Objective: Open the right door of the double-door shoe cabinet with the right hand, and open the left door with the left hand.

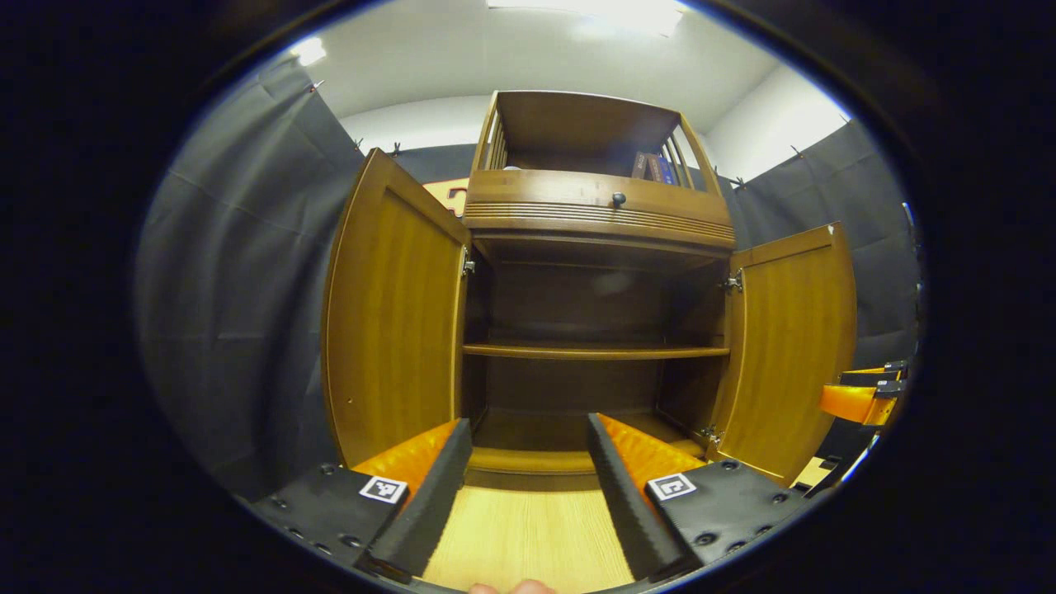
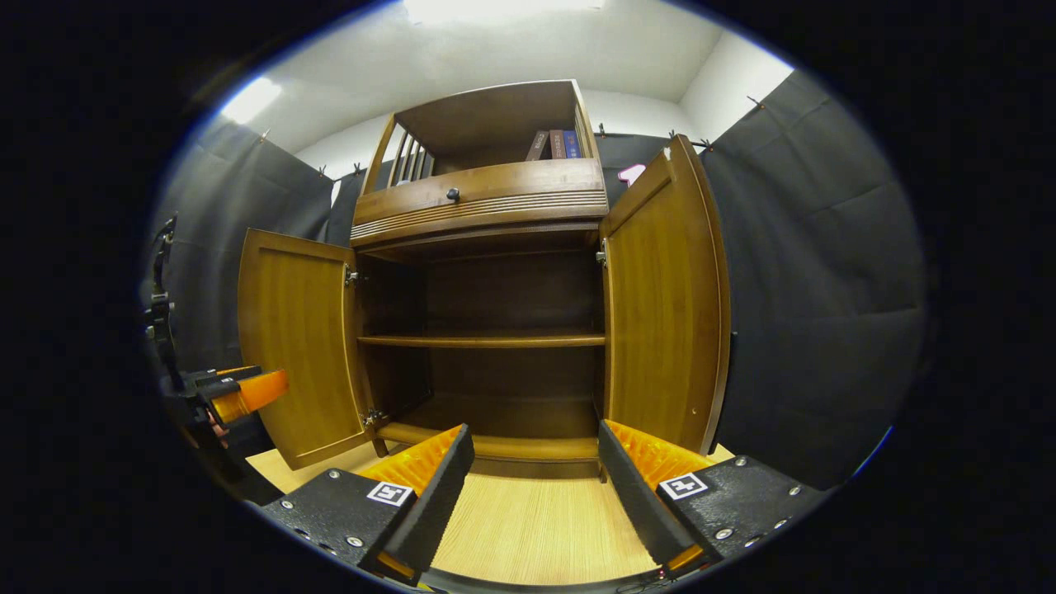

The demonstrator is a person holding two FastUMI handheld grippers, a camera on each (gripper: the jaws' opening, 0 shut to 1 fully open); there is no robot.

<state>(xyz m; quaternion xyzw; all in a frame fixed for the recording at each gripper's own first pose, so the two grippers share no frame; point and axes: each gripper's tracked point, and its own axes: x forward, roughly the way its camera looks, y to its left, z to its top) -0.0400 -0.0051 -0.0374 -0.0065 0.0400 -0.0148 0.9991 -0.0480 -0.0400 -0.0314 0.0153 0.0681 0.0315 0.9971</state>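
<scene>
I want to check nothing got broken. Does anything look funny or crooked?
Nothing stands out. The left door and right door both hang open, straight on their hinges. The shelf inside sits level. Both grippers, left and right, are open, holding nothing.

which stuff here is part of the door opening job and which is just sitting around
Job:
- left door, open
- right door, open
- left gripper, open, holding nothing
- right gripper, open, holding nothing

Just there:
- books in the top shelf
- drawer knob
- inner shelf, bare
</scene>
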